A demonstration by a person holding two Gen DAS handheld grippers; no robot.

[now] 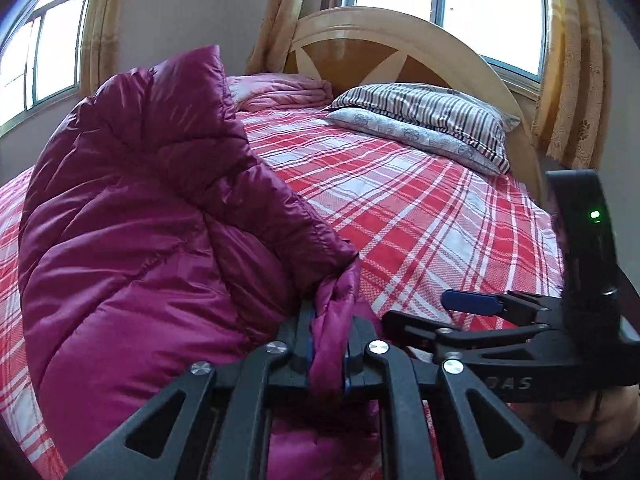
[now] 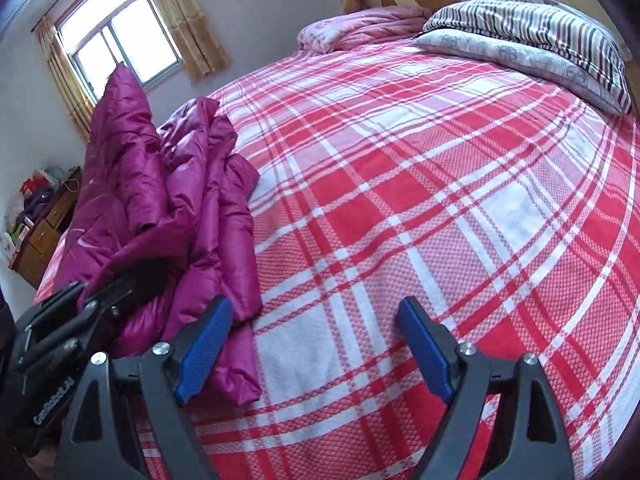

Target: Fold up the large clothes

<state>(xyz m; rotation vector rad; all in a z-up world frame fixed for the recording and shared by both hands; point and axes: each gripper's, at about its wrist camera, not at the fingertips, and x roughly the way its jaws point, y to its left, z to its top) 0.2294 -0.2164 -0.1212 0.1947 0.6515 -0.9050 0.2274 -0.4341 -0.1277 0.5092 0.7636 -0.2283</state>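
The only legible writing is on the tools: white letters reading "GenRobot.AI" run along the body of the left gripper [image 2: 86, 300] as the right wrist view shows it, and the right gripper [image 1: 468, 304] in the left wrist view bears raised letters of which only "AS" can be read, the rest cut off behind a joint; a small green light glows on its upright black part. The left gripper [image 1: 328, 344] has its jaws nearly closed on a bunched fold of the magenta puffer jacket [image 1: 132, 232], the fabric pinched between the blue pads. The jacket billows up to the left of and beyond that gripper, hiding much of the red-and-white plaid bedsheet [image 1: 400, 208] behind it; how its sleeves lie cannot be made out. The right gripper [image 2: 316, 344] hovers with its jaws wide apart, nothing between the blue pads [image 2: 204, 344], only the sheet below; the jacket [image 2: 168, 208] lies just left of its left finger. Ahead of both grippers lie a striped pillow [image 2: 552, 28] on a patterned pillow [image 2: 520, 54], and a pink quilt [image 2: 360, 32], with the wooden headboard [image 1: 360, 32] partly cut off.
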